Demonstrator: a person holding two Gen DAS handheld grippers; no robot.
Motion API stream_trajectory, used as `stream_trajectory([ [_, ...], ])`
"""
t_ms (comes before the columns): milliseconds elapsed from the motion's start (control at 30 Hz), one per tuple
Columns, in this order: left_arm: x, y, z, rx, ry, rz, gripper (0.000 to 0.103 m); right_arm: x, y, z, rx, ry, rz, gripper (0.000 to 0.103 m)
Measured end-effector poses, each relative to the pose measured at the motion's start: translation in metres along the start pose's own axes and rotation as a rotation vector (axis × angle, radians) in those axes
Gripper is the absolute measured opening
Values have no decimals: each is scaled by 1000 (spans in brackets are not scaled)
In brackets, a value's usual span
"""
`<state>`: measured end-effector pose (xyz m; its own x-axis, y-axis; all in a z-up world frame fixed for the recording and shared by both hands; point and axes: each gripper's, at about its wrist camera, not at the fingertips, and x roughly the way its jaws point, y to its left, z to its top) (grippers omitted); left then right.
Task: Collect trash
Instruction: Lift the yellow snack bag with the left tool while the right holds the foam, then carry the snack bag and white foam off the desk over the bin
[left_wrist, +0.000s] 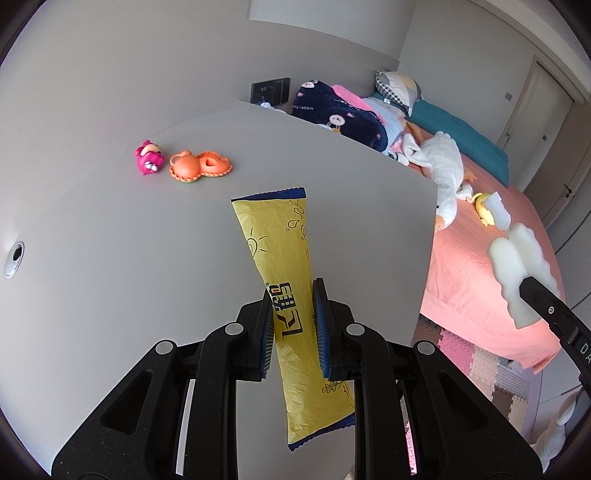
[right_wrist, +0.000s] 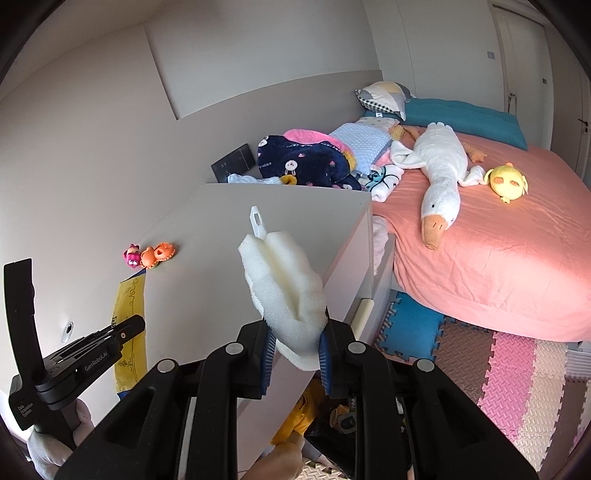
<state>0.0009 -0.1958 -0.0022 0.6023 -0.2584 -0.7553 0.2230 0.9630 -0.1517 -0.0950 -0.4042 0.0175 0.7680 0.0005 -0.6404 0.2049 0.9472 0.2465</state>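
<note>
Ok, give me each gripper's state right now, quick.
Left gripper: shut on the yellow wrapper, held above the grey desk.
Right gripper: shut on the white sponge brush.

both tongs, left (left_wrist: 291, 314) and right (right_wrist: 295, 343), point downward with jaws clamped tight, each gripping something.

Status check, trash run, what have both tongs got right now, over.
Left tongs shut on yellow wrapper. Right tongs shut on white foam piece. Both held above the grey cabinet top. Nothing blocking; no bin in view.
</note>
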Motion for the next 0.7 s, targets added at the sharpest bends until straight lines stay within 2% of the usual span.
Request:
stream_trajectory([
  [700, -2, -94, -26, 190, 35, -112, 19, -36, -75, -13, 120, -29, -105, 22],
])
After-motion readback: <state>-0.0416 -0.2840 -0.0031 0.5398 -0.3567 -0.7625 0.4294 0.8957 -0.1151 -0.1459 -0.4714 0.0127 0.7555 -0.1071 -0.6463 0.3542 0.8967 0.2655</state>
